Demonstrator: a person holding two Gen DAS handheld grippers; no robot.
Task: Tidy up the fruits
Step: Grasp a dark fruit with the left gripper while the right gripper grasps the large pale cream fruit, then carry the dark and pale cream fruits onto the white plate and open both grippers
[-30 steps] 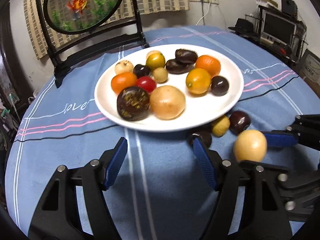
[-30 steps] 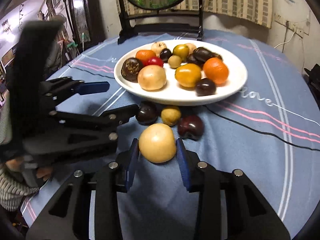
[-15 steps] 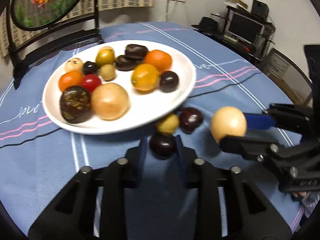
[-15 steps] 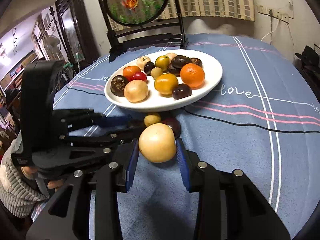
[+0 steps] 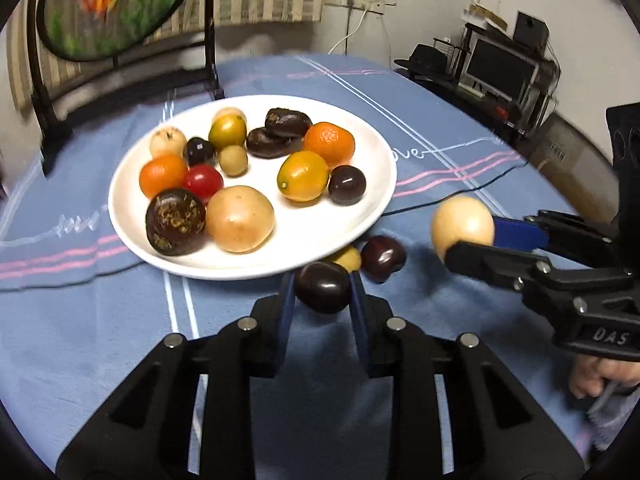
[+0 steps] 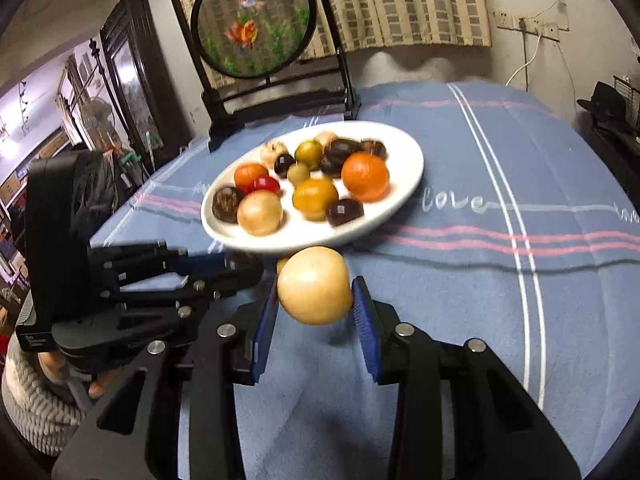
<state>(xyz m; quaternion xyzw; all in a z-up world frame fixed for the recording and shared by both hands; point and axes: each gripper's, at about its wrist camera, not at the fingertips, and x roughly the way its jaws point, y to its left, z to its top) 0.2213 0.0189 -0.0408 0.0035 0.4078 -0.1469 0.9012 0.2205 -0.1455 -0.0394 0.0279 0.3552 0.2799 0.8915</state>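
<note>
Left tongs (image 5: 322,304) clenched on dark plum (image 5: 322,287), lower centre; right tongs (image 6: 315,312) gripping pale round fruit (image 6: 314,291) above blue striped worktop (image 6: 500,280). White plate (image 5: 360,216) of fruit mid-frame; goldfish screen (image 6: 252,32) upper left, curtained window behind.

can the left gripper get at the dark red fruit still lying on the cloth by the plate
Probably not yet: the left gripper is already shut on a dark plum, so its jaws are full. The dark red fruit lies uncovered just beyond on the cloth, near the plate.

Dim warm indoor light, soft shadows under the plate (image 5: 376,184), motion blur in the right view, fisheye-bent dark corners.
</note>
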